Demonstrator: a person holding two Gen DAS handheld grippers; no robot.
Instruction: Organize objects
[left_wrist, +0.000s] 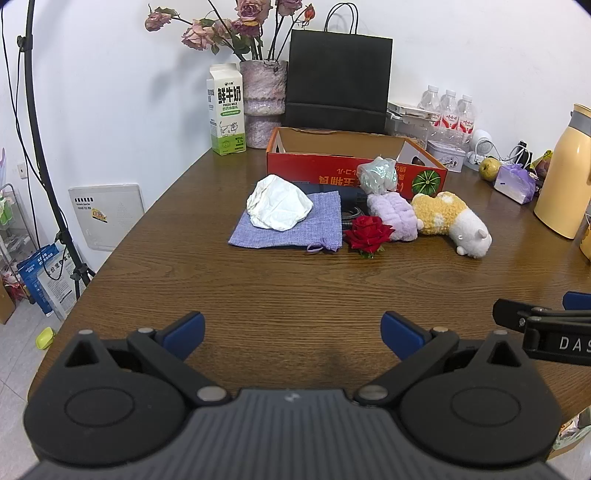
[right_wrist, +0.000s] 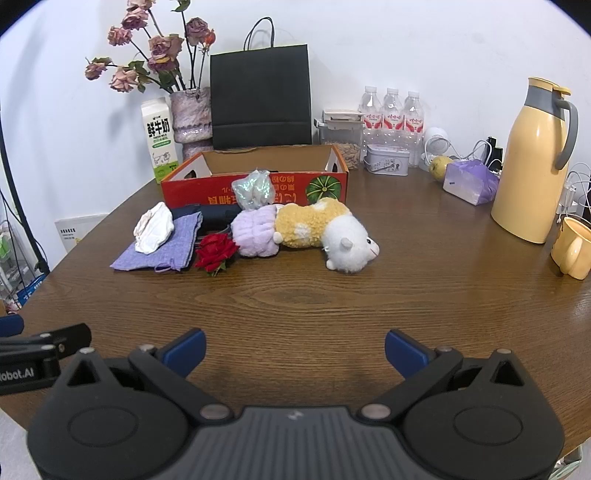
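Red rose (right_wrist: 215, 252) lies well beyond right tongs (right_wrist: 294, 350).

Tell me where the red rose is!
The red rose lies on the wooden table, left of centre in the right wrist view, between the purple cloth pouch and the fluffy lilac bundle, in front of the red box.

Right gripper (right_wrist: 294, 350) fingers wide apart, plush toy (right_wrist: 325, 230), red box (right_wrist: 255, 186) beyond
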